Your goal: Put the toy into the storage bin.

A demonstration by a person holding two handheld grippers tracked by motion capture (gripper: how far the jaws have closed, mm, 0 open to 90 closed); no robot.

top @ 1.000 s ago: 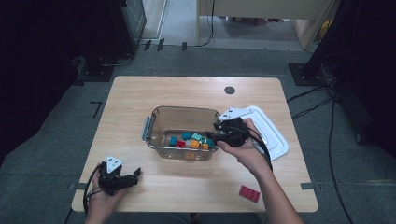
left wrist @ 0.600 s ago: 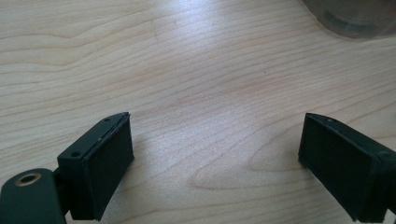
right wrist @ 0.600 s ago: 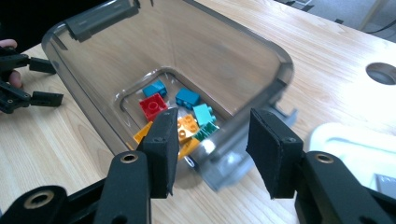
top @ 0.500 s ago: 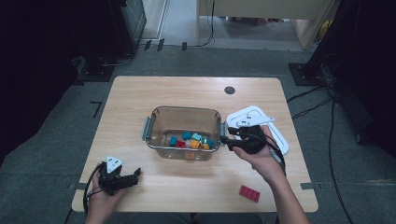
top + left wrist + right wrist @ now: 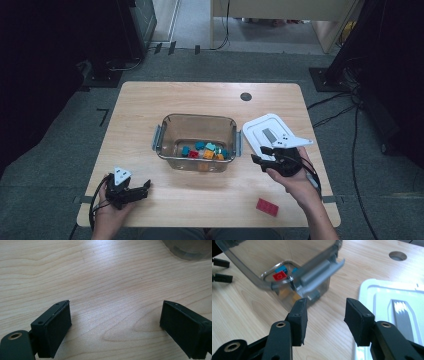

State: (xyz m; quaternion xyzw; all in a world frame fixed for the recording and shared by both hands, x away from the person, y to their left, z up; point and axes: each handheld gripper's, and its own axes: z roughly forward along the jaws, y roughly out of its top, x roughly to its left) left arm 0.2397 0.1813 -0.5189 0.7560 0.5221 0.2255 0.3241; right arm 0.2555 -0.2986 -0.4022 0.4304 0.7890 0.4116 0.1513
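The right gripper [image 5: 261,155] has backed out of the clear bin [image 5: 172,125], jaws apart and empty (its brick presumably dropped in), bin ahead-left; the red brick [image 5: 267,207] waits behind it. The left gripper [image 5: 144,187] rests open.

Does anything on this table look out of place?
One red brick lies alone on the table near its front edge, while the other bricks sit inside the clear bin. The bin's white lid lies beside it.
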